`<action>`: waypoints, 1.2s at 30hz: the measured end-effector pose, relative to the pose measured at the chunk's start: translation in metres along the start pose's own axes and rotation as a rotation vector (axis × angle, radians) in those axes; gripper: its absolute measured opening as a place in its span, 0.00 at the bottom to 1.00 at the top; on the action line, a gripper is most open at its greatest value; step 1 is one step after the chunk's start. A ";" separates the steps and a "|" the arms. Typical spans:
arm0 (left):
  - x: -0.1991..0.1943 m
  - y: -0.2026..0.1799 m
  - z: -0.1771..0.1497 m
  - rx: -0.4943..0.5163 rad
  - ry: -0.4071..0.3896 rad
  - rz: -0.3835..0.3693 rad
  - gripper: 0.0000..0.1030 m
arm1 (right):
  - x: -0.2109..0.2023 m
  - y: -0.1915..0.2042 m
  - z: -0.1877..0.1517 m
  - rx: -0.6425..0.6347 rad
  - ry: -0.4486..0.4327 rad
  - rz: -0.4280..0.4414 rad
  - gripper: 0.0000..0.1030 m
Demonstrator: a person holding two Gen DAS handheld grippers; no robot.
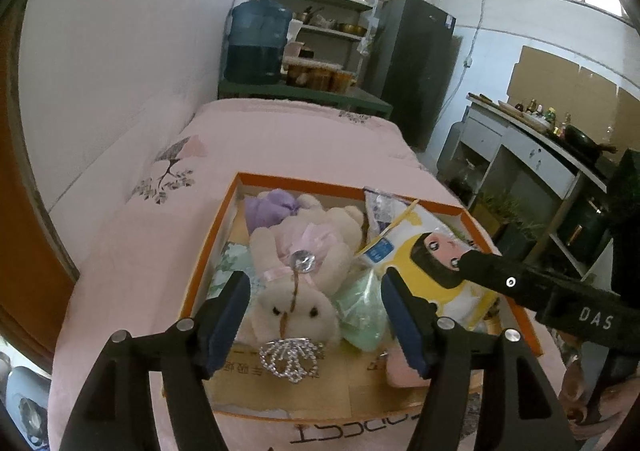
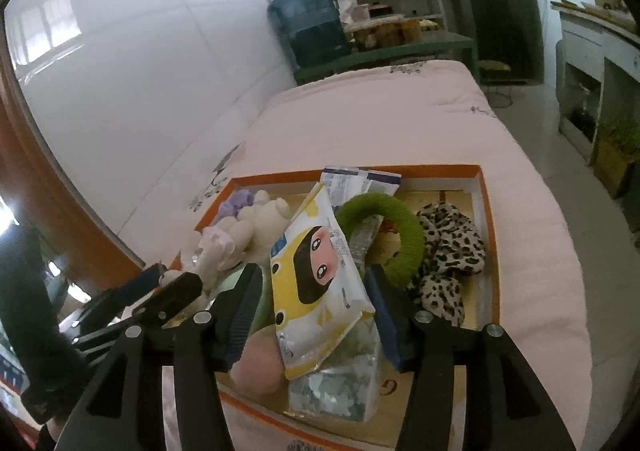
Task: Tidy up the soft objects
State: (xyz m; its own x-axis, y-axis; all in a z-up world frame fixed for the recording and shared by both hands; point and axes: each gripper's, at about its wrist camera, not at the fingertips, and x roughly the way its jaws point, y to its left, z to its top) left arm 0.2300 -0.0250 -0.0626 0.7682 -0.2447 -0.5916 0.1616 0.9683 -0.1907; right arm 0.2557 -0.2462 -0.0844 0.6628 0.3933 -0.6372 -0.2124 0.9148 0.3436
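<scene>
bed (image 1: 280,139): pink quilt, soft and springy under the box, so expect the box to rock if you press down.
box (image 1: 208,251): shallow orange-rimmed cardboard tray on the bed; stiff walls, light. All the soft items sit inside it.
plush bear (image 1: 304,263): cream, with pink ribbon and a rhinestone on the chest, lying on its back at the left of the box, head toward you. Light and squashy. Take it across the body or head; avoid the stone and the rhinestone bow (image 1: 291,357) by its head, which look hard and likely to snag.
wipes pack (image 2: 316,283): yellow cartoon-face film pack, propped at a tilt in mid-box. Slippery and floppy; pinch the flat faces near the middle, not the sealed edge.
leopard-print fabric (image 2: 448,251): right side of the box, limp; it will drape, so bunch it.
green ring (image 2: 384,227): yarn-wrapped, firmer; grip through the rim.
purple plush (image 1: 268,207): far left corner, soft.
left tool (image 1: 316,315): jaws wide apart, straddling the bear's head, not pressing on it.
right tool (image 2: 314,315): jaws apart around the wipes pack's lower end; no pinch visible.
</scene>
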 end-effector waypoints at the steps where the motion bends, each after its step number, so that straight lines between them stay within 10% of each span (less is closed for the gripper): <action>1: -0.003 -0.001 0.000 0.001 -0.005 -0.003 0.66 | -0.003 0.000 -0.001 -0.002 -0.004 -0.005 0.54; 36: -0.092 -0.020 -0.031 0.032 -0.066 0.039 0.66 | -0.089 0.053 -0.061 -0.056 -0.106 -0.153 0.54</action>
State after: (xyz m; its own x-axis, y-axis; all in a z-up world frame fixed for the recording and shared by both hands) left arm 0.1370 -0.0234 -0.0286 0.8133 -0.2039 -0.5449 0.1498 0.9784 -0.1426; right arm 0.1416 -0.2276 -0.0514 0.7615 0.2399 -0.6021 -0.1408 0.9680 0.2077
